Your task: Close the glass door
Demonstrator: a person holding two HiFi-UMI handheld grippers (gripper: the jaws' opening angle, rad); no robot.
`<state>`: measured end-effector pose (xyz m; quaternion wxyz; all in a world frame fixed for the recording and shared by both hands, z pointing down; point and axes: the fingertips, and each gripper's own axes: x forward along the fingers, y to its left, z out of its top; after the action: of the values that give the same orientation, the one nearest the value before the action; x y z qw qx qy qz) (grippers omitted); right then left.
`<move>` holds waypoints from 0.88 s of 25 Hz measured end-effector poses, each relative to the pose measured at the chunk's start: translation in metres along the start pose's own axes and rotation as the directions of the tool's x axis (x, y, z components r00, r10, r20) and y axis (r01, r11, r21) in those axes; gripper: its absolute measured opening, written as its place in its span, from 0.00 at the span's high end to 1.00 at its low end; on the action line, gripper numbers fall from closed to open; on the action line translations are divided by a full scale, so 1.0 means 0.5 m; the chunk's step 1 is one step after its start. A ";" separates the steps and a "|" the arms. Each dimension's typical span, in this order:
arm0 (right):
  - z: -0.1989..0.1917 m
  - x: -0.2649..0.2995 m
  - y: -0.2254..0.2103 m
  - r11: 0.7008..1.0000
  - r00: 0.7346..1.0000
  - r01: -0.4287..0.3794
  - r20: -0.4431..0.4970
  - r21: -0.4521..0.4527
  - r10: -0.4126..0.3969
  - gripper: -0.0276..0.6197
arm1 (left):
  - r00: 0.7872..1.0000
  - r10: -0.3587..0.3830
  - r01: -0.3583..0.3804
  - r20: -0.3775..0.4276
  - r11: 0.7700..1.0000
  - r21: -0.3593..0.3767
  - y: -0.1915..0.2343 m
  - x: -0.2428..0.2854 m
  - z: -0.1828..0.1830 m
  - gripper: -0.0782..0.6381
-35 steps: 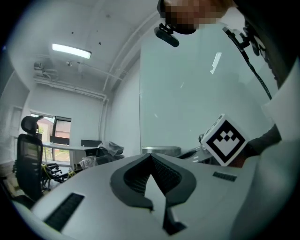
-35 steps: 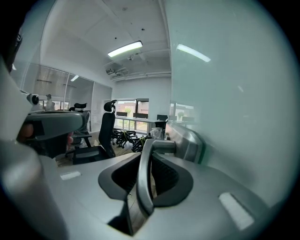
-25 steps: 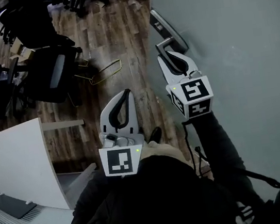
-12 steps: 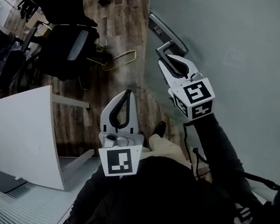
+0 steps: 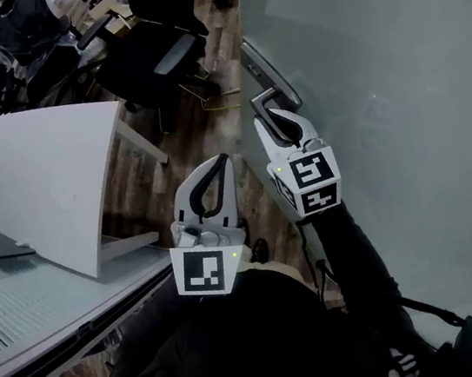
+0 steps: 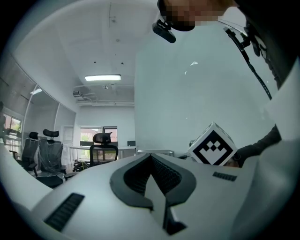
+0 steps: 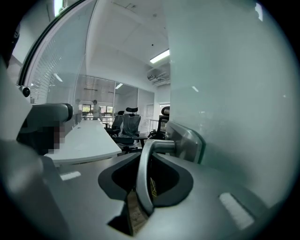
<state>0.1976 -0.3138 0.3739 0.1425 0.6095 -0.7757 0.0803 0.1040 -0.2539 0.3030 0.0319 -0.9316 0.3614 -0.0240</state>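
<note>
The frosted glass door [image 5: 394,72] fills the right of the head view. Its metal lever handle [image 5: 260,99] juts from a long plate [image 5: 271,71] at the door's edge. My right gripper [image 5: 264,117] is shut on that lever. In the right gripper view the lever [image 7: 142,178] runs down between the jaws of the right gripper [image 7: 149,161], with the plate [image 7: 188,144] just beyond. My left gripper [image 5: 218,161] hangs shut and empty to the left of the door, over the wooden floor. In the left gripper view the left gripper [image 6: 152,158] holds nothing, and the glass door [image 6: 197,89] rises behind it.
A white desk [image 5: 34,187] stands close at the left, with a frosted panel [image 5: 17,312] below it. Black office chairs [image 5: 154,55] crowd the floor beyond, near a yellow wire frame [image 5: 224,95]. The person's shoe [image 5: 258,247] shows between the grippers.
The handle and my right gripper have shifted left and slightly down in the head view, still clamped together. The white desk has come much closer at the left. The left gripper has hardly moved.
</note>
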 end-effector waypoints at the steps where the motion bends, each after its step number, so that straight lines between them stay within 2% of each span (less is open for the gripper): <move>1: 0.001 -0.003 0.021 1.000 1.000 -0.014 0.000 -0.004 0.014 0.86 | 1.000 0.019 -0.019 -0.005 1.000 0.002 -0.002 -0.024 -0.001 0.90; 7: 0.015 -0.012 0.128 0.995 0.996 -0.091 0.017 -0.035 0.092 0.86 | 0.990 0.129 -0.129 -0.053 0.992 0.008 0.017 -0.159 -0.022 0.90; 13: 0.001 -0.026 0.256 0.988 0.990 -0.143 0.001 -0.052 0.143 0.86 | 0.977 0.211 -0.211 -0.034 0.977 -0.004 0.088 -0.311 -0.030 0.90; 17: -0.009 -0.037 0.346 0.980 0.983 -0.184 -0.008 -0.068 0.184 0.86 | 0.977 0.213 -0.214 -0.022 0.977 -0.022 0.126 -0.411 -0.046 0.90; 22: -0.009 -0.057 0.426 0.969 0.971 -0.239 0.013 -0.068 0.240 0.86 | 0.989 0.144 -0.143 -0.039 0.990 0.016 0.126 -0.493 -0.048 0.90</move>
<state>-0.0020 -0.2342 0.3795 0.1437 0.5073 -0.8472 0.0652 -0.1218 -0.1347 0.3170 0.0325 -0.9022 0.4280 -0.0424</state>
